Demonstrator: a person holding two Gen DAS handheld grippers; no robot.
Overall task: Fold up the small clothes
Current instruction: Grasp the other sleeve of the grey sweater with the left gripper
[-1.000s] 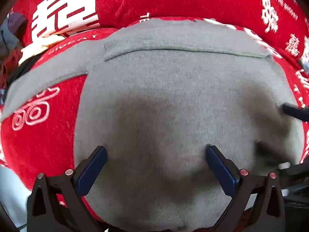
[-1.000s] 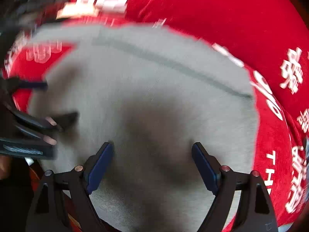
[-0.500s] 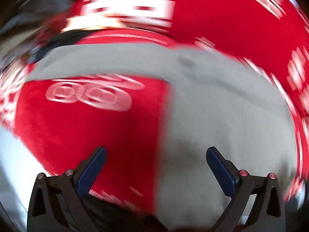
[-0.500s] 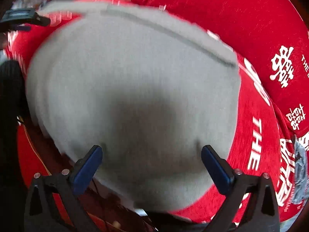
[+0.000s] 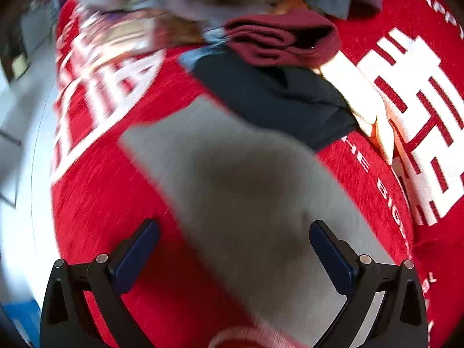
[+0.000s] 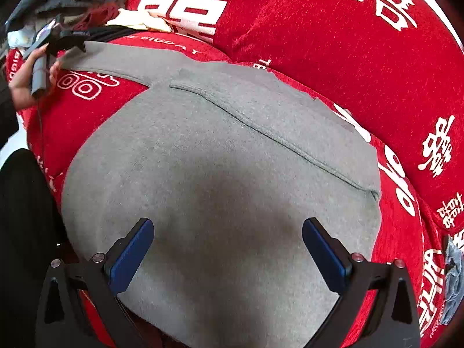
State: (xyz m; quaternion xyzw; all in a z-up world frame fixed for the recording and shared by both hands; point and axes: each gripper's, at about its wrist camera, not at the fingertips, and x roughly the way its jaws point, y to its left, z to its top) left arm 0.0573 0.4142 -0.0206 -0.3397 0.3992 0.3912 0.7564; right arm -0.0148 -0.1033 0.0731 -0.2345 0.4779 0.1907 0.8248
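A grey garment (image 6: pixel 217 159) lies flat on the red blanket (image 6: pixel 333 43), its folded hem running across the far side. One long grey sleeve (image 5: pixel 246 174) stretches out to the left. My right gripper (image 6: pixel 227 246) hovers over the garment's body, jaws wide open with nothing between the pads. My left gripper (image 5: pixel 232 249) hangs over the sleeve, open, with the cloth lying under the gap. In the right wrist view the left gripper (image 6: pixel 66 42) shows at the sleeve's far end, held by a hand (image 6: pixel 26 78).
A heap of clothes lies beyond the sleeve: a maroon piece (image 5: pixel 284 40), a black one (image 5: pixel 275 92) and a cream one (image 5: pixel 356 98). A denim scrap (image 6: pixel 453 278) sits at the blanket's right edge. Pale floor (image 5: pixel 17 145) shows past the left edge.
My left gripper has swept left off the garment's body out along the sleeve, rolling as it went. My right gripper's jaws opened wider and it lifted slightly over the body.
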